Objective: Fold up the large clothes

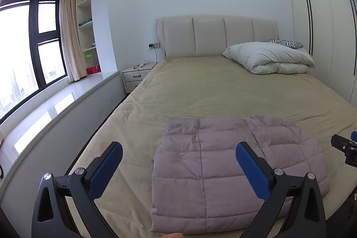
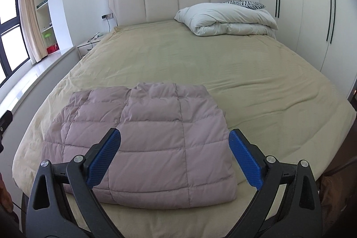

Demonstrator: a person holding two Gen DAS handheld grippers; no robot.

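Our pink puffer jacket [image 2: 142,137] lies folded into a fat, neat block near the foot of the bed [image 2: 223,64], on the tan sheet. Its edges line up quite well, so we think the folding is about done.

Our left gripper [image 1: 178,167] hangs above the jacket's near left side. Its blue pads [image 1: 104,168] stand wide apart with nothing between them. Our right gripper [image 2: 174,157] hangs above the near right side, jaws wide as well, holding nothing. Neither one touches the jacket.

To finish well, we should lift both grippers away slowly, so no pad snags the soft cloth and pulls a flap open. If a corner puffs up, we can press it flat gently.

Far off, a white folded duvet [image 2: 227,19] sits by the headboard [image 2: 174,1], with a zebra pillow [image 2: 245,3] behind it.
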